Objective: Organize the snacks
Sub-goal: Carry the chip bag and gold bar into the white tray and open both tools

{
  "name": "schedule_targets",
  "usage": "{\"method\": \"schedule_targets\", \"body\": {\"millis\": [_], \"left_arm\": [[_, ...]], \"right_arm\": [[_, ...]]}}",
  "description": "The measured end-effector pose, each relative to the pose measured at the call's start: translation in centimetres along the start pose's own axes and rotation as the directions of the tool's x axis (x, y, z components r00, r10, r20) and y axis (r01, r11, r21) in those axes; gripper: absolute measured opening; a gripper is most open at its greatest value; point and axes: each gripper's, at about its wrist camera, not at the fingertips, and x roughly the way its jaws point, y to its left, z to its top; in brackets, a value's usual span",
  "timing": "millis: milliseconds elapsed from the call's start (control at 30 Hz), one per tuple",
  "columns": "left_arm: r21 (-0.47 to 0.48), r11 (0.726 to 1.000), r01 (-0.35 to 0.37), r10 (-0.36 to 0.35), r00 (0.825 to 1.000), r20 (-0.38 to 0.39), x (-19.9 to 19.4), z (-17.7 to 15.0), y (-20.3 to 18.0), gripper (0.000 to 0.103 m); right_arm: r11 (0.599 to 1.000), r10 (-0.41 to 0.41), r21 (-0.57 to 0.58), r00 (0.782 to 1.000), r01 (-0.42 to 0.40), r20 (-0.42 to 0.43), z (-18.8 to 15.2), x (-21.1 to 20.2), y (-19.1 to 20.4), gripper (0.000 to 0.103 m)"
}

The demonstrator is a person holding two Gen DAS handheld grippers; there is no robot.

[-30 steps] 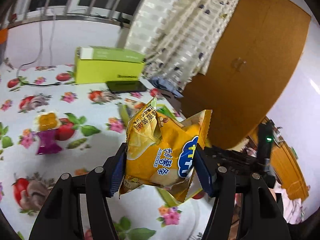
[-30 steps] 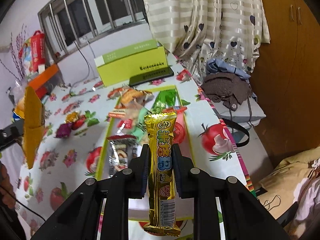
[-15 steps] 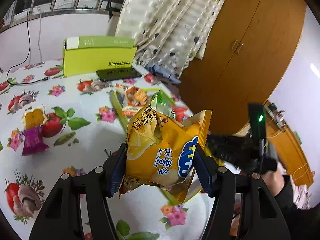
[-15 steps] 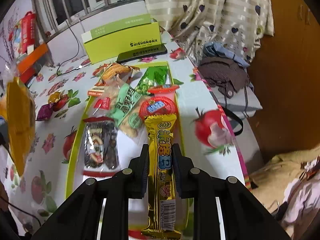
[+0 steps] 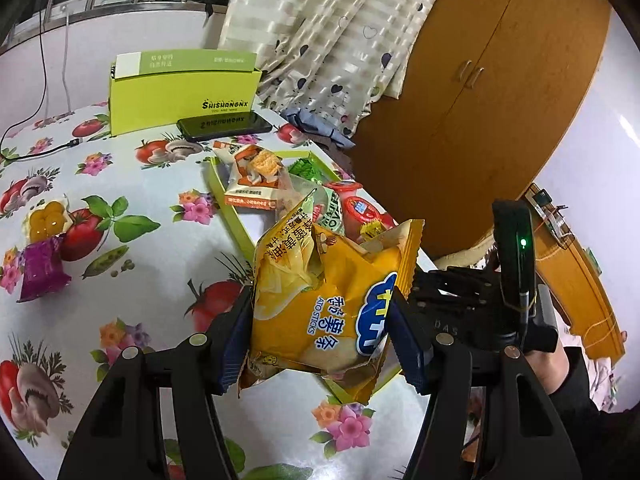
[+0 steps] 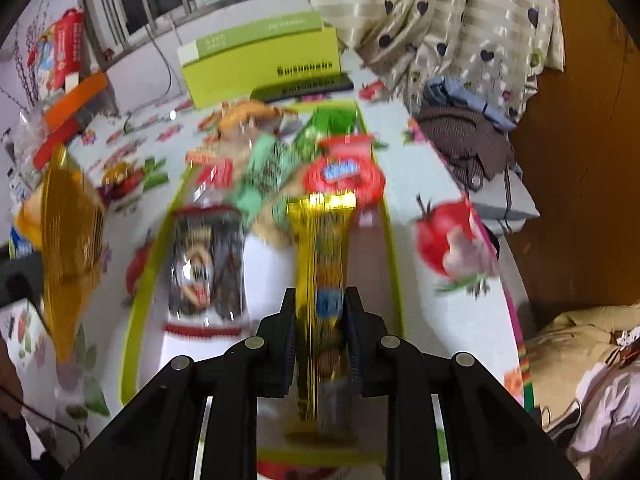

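Where motion blurs, the gold bar [image 6: 320,280] print is unreadable.

A home bedroom: heart-print curtain [image 5: 340,28], wooden wardrobe [image 5: 500,80], floral-clothed table [image 5: 132,184], barred window [image 6: 180,4].

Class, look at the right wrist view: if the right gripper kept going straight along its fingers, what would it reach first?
Probably the green-rimmed tray: the right gripper, shut on the gold snack bar, points down at its bare white floor, short of the red round packet. Blur leaves depth uncertain.
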Motion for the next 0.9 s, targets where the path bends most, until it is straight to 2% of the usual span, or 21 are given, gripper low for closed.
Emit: {"method": "schedule_targets", "body": {"millis": [200,300,400,667,900], "left_arm": [[0.011,1.000,0.005,-0.004,1.000,-0.023,0.8,-0.1,-0.6,0.064],[0.013,1.000,0.005,-0.005,1.000,-0.029,0.9,0.0,-0.5,0.064],[0.013,1.000,0.002,-0.002,0.999,-0.033,1.1,0.0,-0.4,0.064],[0.032,0.999,0.001,0.001,0.999,-0.053,2.3,0.1,-1.2,0.064],[0.076,0.997,0.032,-0.026,0.996,-0.087,4.5,0.5,-3.0,0.064]], "right_arm": [[0.998,-0.061,0.011,0.998,0.061,-0.012,0.1,0.1,-0.7,0.020],[1.000,0.027,-0.007,1.000,-0.027,-0.013,-0.2,-0.3,-0.2,0.024],[0.998,0.062,-0.017,0.998,-0.061,0.018,-0.1,-1.0,0.1,0.030],[0.999,0.026,0.034,0.999,-0.026,0.023,-0.1,-0.8,-1.5,0.029],[0.997,0.033,0.060,0.995,-0.039,0.096,0.1,-3.1,-2.0,0.029]]}}
